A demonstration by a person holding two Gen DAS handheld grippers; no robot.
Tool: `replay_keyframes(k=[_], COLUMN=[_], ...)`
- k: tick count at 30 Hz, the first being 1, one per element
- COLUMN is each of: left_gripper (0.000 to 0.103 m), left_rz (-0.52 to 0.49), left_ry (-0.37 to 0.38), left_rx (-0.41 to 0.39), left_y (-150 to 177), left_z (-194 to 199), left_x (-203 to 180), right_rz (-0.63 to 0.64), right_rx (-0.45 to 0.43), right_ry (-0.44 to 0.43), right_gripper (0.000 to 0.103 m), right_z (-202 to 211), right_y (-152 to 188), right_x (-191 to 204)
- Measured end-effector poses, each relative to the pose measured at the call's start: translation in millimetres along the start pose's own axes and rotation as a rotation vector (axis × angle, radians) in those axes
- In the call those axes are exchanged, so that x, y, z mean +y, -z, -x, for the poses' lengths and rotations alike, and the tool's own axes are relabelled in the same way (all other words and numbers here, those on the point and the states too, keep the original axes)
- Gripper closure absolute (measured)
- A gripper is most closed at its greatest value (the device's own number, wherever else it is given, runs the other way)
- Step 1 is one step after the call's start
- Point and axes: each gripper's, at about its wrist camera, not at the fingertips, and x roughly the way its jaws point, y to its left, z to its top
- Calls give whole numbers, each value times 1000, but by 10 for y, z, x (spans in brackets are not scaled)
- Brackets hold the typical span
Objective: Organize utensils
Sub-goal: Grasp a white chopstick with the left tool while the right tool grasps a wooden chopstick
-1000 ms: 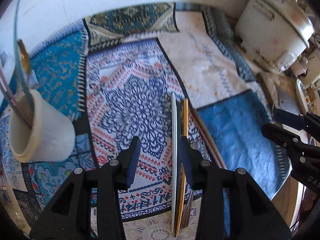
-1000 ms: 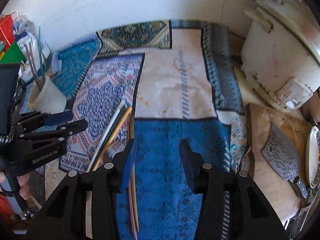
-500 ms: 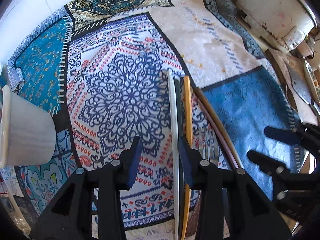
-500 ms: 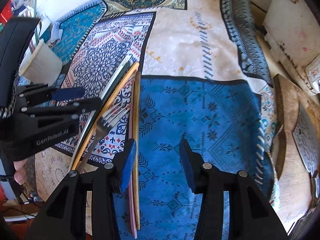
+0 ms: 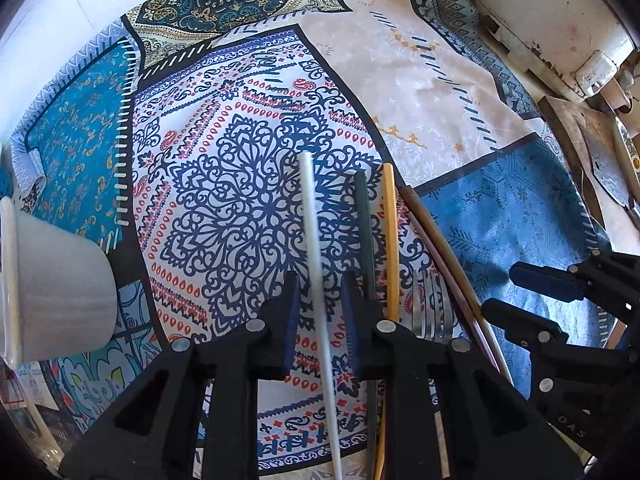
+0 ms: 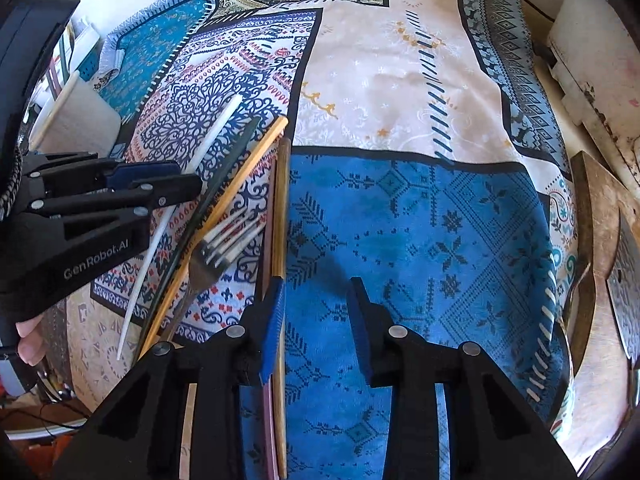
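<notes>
Patchwork cloth (image 5: 500, 240) in blues and cream covers the whole surface. White cup (image 5: 60, 280) sits over by its left edge, well apart from the utensils, which lie side by side around the middle.

Left gripper (image 5: 320, 320) has just been closing its jaws. The white chopstick (image 5: 312, 220) runs between them, but the pads aren't on it yet.

Right gripper (image 6: 316, 320) has also been closing, jaws still apart over blue cloth. The brown chopstick (image 6: 282, 200) is right against its left pad.

Fork (image 6: 224, 244), yellow chopstick (image 5: 390, 220) and dark green chopstick (image 5: 364, 220) lie between those two.
</notes>
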Motion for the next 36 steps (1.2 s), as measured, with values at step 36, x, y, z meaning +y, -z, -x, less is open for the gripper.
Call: replay_keyframes(k=[36], left_gripper=[99], left_rz=[46], left_ry=[77], left_rx=[-74], left_y=[15], left_z=[415], left_x=[105], right_rz=[-66], right_rx=[-124], right_ry=[29], right_gripper=[96], right_z=[200], right_y=[-320], right_x=[49])
